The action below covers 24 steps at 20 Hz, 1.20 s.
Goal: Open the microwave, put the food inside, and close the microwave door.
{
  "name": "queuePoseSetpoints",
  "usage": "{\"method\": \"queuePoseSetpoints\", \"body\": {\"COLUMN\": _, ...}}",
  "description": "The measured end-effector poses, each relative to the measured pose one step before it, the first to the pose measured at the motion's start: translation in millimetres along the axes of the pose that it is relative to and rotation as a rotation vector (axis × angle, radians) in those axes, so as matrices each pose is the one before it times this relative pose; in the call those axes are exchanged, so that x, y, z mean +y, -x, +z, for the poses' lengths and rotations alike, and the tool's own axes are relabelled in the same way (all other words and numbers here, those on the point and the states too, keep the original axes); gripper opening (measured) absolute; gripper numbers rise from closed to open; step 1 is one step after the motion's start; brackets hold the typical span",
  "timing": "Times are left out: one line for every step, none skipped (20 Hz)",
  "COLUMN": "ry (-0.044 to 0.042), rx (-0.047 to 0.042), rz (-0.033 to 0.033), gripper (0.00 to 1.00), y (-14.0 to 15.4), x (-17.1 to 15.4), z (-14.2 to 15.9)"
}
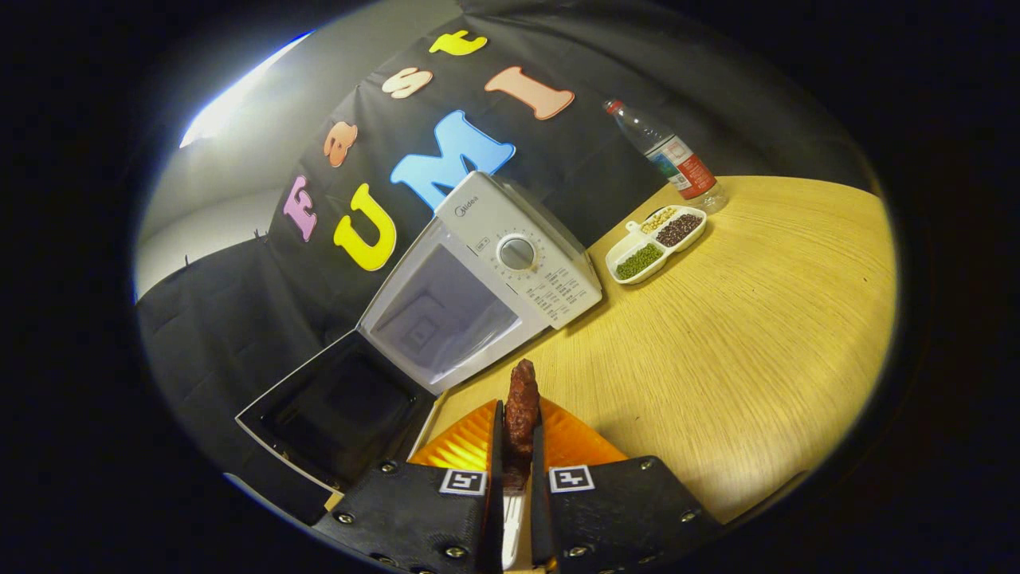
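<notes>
Just ahead of the microwave (486,275), w/ its door (335,410) swung fully open, the tongs (516,466) are clamped on a dark reddish piece of food (522,406), held upright over an orange plate (574,442). Beyond the microwave on the table (741,335): a divided snack tray (657,243), then a water bottle (668,155).

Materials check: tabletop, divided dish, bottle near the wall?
Tabletop: looks like light wood or wood-look laminate, fine grain lines, matte. Divided dish: white, glossy, plastic or ceramic, cannot tell which. Bottle: clear plastic by its look, see-through body, red cap. Gripper is shut on the reddish-brown food.
</notes>
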<state>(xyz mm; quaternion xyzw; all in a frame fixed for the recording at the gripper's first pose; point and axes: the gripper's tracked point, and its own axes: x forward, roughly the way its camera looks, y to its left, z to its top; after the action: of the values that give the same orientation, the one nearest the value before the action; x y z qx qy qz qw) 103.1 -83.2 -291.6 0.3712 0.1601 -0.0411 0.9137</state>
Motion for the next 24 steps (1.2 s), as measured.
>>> {"method": "queuePoseSetpoints", "body": {"ry": 0.00501, "rx": 0.00280, "rz": 0.00614, "gripper": 0.14, "y": 1.21, "x": 3.99, "z": 0.36}}
{"method": "queuePoseSetpoints", "body": {"ry": -0.00867, "rx": -0.00574, "rz": 0.01065, "gripper": 0.14, "y": 0.49, "x": 6.25, "z": 2.25}}
{"method": "queuePoseSetpoints", "body": {"ry": -0.01180, "rx": 0.00995, "rz": 0.00837, "gripper": 0.14, "y": -0.41, "x": 4.35, "z": 0.24}}
{"method": "queuePoseSetpoints", "body": {"ry": -0.02316, "rx": -0.00172, "rz": 0.00656, "gripper": 0.14, "y": 3.41, "x": 4.98, "z": 1.98}}
{"method": "queuePoseSetpoints", "body": {"ry": -0.01512, "rx": -0.00408, "rz": -0.00123, "gripper": 0.14, "y": 0.89, "x": 3.37, "z": 4.04}}
{"method": "queuePoseSetpoints", "body": {"ry": 0.00238, "rx": -0.00574, "rz": 0.00116, "gripper": 0.14, "y": 2.89, "x": 5.41, "z": 2.30}}
{"method": "queuePoseSetpoints", "body": {"ry": 0.01084, "rx": -0.01274, "rz": -0.00326, "gripper": 0.14, "y": 1.31, "x": 4.46, "z": 3.90}}
{"method": "queuePoseSetpoints", "body": {"ry": 0.02529, "rx": -0.00437, "rz": 0.00494, "gripper": 0.14, "y": 1.35, "x": 7.15, "z": 1.25}}
{"method": "queuePoseSetpoints", "body": {"ry": 0.01736, "rx": -0.00696, "rz": -0.00092, "gripper": 0.14, "y": -0.63, "x": 6.75, "z": 2.36}}
{"method": "queuePoseSetpoints", "body": {"ry": 0.02063, "rx": -0.00101, "rz": 0.00064, "gripper": 0.14, "y": -2.17, "x": 5.89, "z": 1.15}}
{"method": "queuePoseSetpoints", "body": {"ry": 0.01211, "rx": -0.00411, "rz": -0.00270, "gripper": 0.14, "y": -2.88, "x": 5.57, "z": 2.15}}
{"method": "queuePoseSetpoints", "body": {"ry": 0.00731, "rx": -0.00251, "rz": 0.00374, "gripper": 0.14, "y": -3.92, "x": 8.58, "z": 1.68}}
{"method": "queuePoseSetpoints", "body": {"ry": 0.00466, "rx": 0.00336, "rz": 0.00706, "gripper": 0.14, "y": -5.22, "x": 7.59, "z": 1.36}}
{"method": "queuePoseSetpoints", "body": {"ry": 0.01407, "rx": 0.00322, "rz": -0.00855, "gripper": 0.14, "y": -3.18, "x": 4.63, "z": -0.29}}
{"method": "queuePoseSetpoints", "body": {"ry": 0.01830, "rx": -0.00403, "rz": -0.01166, "gripper": 0.14, "y": -3.94, "x": 3.30, "z": 2.68}}
{"method": "queuePoseSetpoints", "body": {"ry": 0.01857, "rx": -0.00429, "rz": 0.00167, "gripper": 0.14, "y": -5.76, "x": 8.53, "z": 1.67}}
{"method": "queuePoseSetpoints", "body": {"ry": 0.00913, "rx": -0.00509, "rz": 0.00872, "gripper": 0.14, "y": -5.51, "x": 8.05, "z": 0.67}}
{"method": "queuePoseSetpoints", "body": {"ry": 0.00821, "rx": 0.00165, "rz": 0.00497, "gripper": 0.14, "y": -4.84, "x": 6.18, "z": -1.21}}
{"method": "queuePoseSetpoints", "body": {"ry": 0.00622, "rx": 0.00029, "rz": -0.00020, "gripper": 0.14, "y": -5.33, "x": 4.56, "z": -0.77}}
{"method": "queuePoseSetpoints", "body": {"ry": 0.00648, "rx": 0.00064, "rz": -0.00209, "gripper": 0.14, "y": -6.00, "x": 4.58, "z": -0.24}}
{"method": "queuePoseSetpoints", "body": {"ry": 0.00575, "rx": 0.00165, "rz": -0.00319, "gripper": 0.14, "y": -6.55, "x": 3.78, "z": -0.24}}
{"method": "queuePoseSetpoints", "body": {"ry": -0.00051, "rx": 0.00292, "rz": -0.00048, "gripper": 0.14, "y": -7.00, "x": 4.46, "z": -1.22}}
{"method": "queuePoseSetpoints", "body": {"ry": -0.00694, "rx": -0.00167, "rz": 0.00468, "gripper": 0.14, "y": -6.66, "x": 4.14, "z": 0.47}}
{"method": "queuePoseSetpoints", "body": {"ry": -0.00525, "rx": -0.00354, "rz": 0.00379, "gripper": 0.14, "y": -8.26, "x": 4.74, "z": 0.91}}
